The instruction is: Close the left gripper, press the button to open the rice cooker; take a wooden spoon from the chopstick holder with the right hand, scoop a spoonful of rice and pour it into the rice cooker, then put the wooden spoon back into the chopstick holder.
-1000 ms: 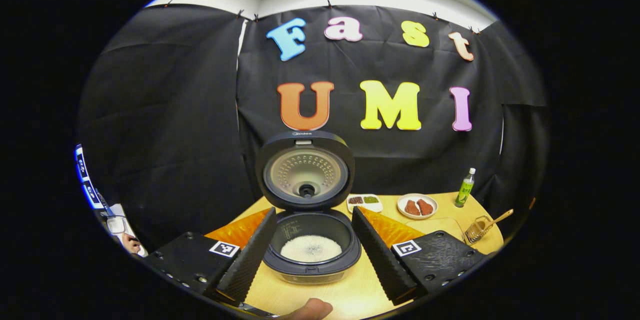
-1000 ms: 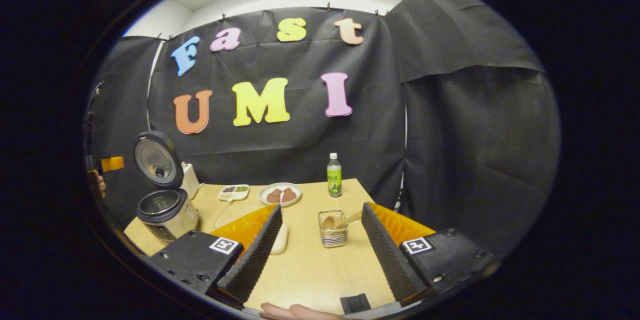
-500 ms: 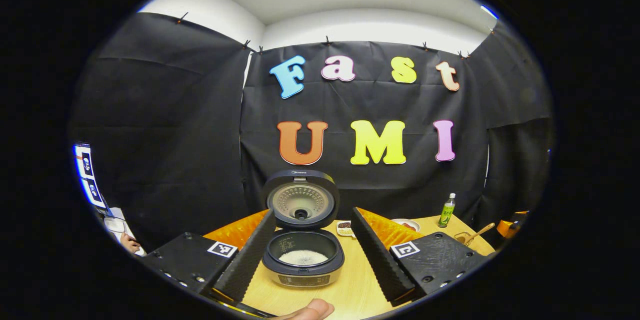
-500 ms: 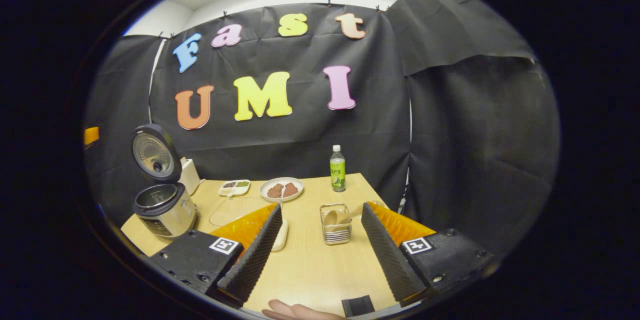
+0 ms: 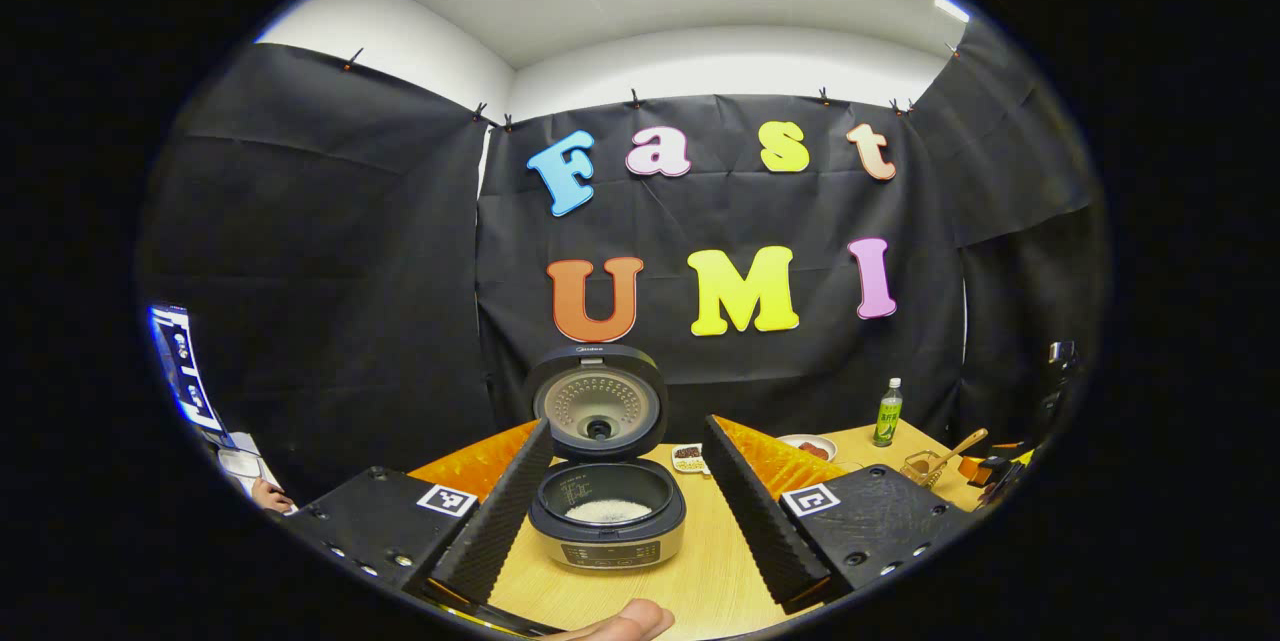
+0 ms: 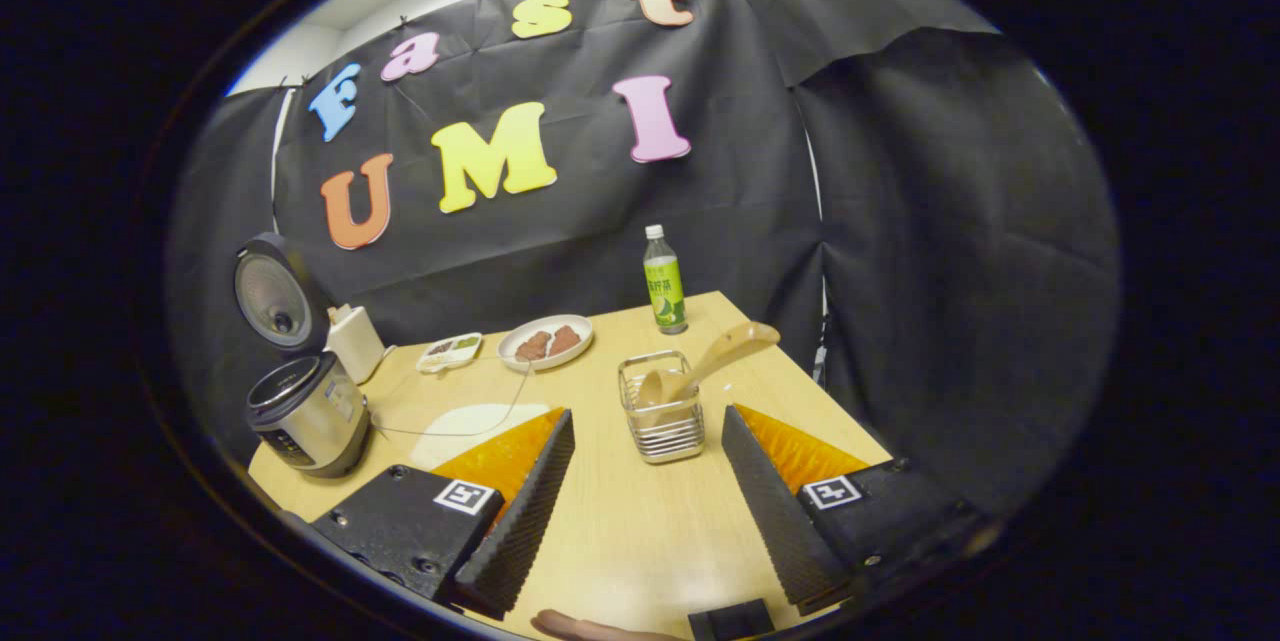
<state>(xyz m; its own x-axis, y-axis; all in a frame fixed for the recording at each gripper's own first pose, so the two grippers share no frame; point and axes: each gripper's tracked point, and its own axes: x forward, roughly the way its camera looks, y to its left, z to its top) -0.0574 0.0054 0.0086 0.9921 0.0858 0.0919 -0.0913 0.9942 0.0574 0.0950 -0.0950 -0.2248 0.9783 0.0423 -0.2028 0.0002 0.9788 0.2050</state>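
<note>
While I hold left gripper (image 5: 625,506) back, its fingers spread wide, grasping nothing, framing rice cooker (image 5: 606,511): lid up, white rice in pot. My right gripper (image 6: 645,501) also released, empty. Chopstick holder (image 6: 660,416) mid-surface just ahead, wooden spoon (image 6: 700,366) inside, handle leaning toward far right corner.

On your counter (image 6: 620,531) the rice cooker (image 6: 305,411) stands at the far left, lid up, rice (image 5: 607,510) inside. The chopstick holder (image 6: 661,408) sits mid-counter with the wooden spoon (image 6: 700,366) in it. Behind it stand a bottle (image 6: 664,283), a plate (image 6: 545,341) and a small dish (image 6: 450,351).
</note>
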